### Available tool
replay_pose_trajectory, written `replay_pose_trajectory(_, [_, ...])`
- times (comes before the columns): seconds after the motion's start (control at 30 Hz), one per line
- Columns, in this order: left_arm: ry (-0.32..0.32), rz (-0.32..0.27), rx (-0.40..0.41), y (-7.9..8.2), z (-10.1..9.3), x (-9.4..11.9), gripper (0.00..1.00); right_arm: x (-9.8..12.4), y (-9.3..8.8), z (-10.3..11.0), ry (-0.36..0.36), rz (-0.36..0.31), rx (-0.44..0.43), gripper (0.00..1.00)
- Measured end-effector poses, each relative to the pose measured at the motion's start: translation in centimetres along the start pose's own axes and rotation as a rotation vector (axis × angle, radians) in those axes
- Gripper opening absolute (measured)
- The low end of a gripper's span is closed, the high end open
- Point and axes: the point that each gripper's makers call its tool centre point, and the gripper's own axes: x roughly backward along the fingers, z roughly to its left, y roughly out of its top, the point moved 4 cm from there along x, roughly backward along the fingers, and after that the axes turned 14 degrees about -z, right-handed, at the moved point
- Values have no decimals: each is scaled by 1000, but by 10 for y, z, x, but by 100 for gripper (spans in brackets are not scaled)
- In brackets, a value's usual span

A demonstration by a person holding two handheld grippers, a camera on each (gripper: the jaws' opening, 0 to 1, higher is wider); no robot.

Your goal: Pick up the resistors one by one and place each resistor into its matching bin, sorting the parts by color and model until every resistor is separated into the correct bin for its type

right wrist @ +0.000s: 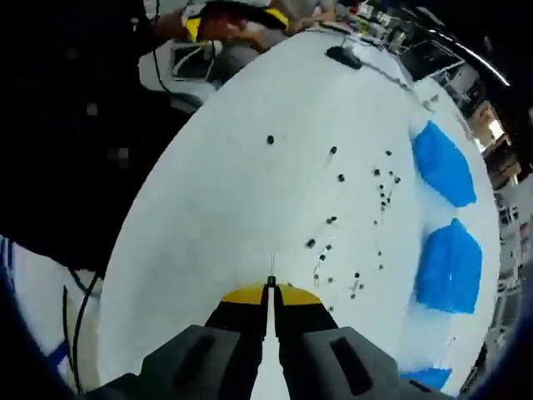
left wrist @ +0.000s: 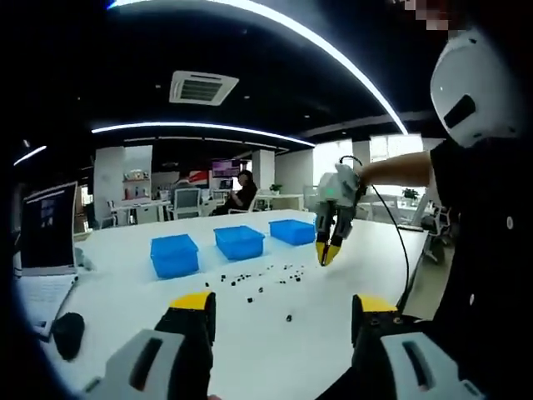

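Note:
Small dark resistors (left wrist: 258, 279) lie scattered on the white table (left wrist: 125, 292) in front of three blue bins (left wrist: 239, 242). My left gripper (left wrist: 283, 304) is open, its yellow-tipped jaws wide apart low over the near table, with nothing between them. A hand holds my right gripper (left wrist: 327, 252) above the right end of the scatter, tips pointing down. In the right gripper view, my right gripper (right wrist: 271, 292) is shut on a resistor (right wrist: 271, 282), whose thin lead sticks out ahead. The loose resistors (right wrist: 379, 187) lie between it and the bins (right wrist: 450, 267).
A laptop (left wrist: 46, 233) and a dark mouse (left wrist: 67, 333) sit at the table's left end. A cable (left wrist: 400, 242) trails from the right gripper. The person's dark clothing (left wrist: 491, 275) is on the right. Office desks and a seated person (left wrist: 243, 192) are far behind.

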Motion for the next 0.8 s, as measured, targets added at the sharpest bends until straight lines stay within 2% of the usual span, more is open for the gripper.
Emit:
replay_pose_trajectory(0.03, [16,-18,-5,3,3,0,67,7,8,2,-55,-82,-54,6])
replay_pose_trajectory(0.2, [44,-64,-4,13,7,0,68,36,34,12,-286,-411,-191,6])
replay_pose_trajectory(0.37, [69,-72,-42,14,4,-2,69,52,46,28,-539,-630,-247,6])
replay_pose_trajectory(0.47, [81,-73,-65,12,1,-3,69,53,59,30,-683,-699,-242,6])
replay_pose_trajectory(0.53, [93,-72,-77,11,1,-4,69,52,73,28,-746,-764,-248,6])
replay_pose_trajectory(0.63, [143,-91,-75,13,6,-4,69,49,95,11,-836,-839,-247,6])
replay_pose_trajectory(0.7, [177,-107,-85,16,10,-2,69,46,105,-1,-865,-873,-261,6])
replay_pose_trajectory(0.8, [194,-106,-102,18,11,1,69,40,122,-25,-890,-906,-257,6])
